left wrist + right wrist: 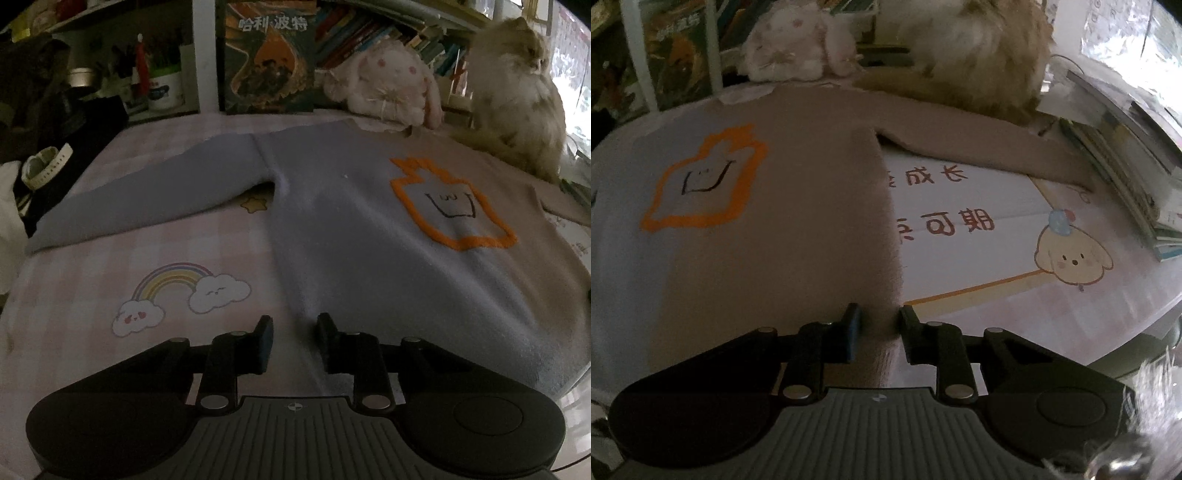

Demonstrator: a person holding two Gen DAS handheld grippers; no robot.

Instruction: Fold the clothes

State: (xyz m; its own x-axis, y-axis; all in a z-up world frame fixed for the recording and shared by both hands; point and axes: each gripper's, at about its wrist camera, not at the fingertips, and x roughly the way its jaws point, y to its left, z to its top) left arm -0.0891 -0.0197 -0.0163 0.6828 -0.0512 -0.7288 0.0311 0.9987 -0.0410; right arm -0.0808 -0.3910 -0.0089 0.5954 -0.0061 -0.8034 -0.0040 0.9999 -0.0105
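Observation:
A sweater (351, 229), half pale blue and half beige with an orange outlined patch (450, 206), lies flat on a pink printed table cover, sleeves spread. My left gripper (294, 341) is open, its jaws straddling the sweater's lower left hem edge. In the right wrist view the sweater (783, 229) shows its beige half. My right gripper (878, 332) is open, its jaws either side of the lower right hem corner. The left sleeve (147, 192) stretches out left; the right sleeve (979, 147) runs toward the far right.
A fluffy cat (517, 96) sits at the far right edge by the sleeve, seen also in the right wrist view (979, 48). A plush rabbit (388, 81) and a book (269, 55) stand behind. Stacked books (1126, 173) lie right. A watch (44, 166) lies left.

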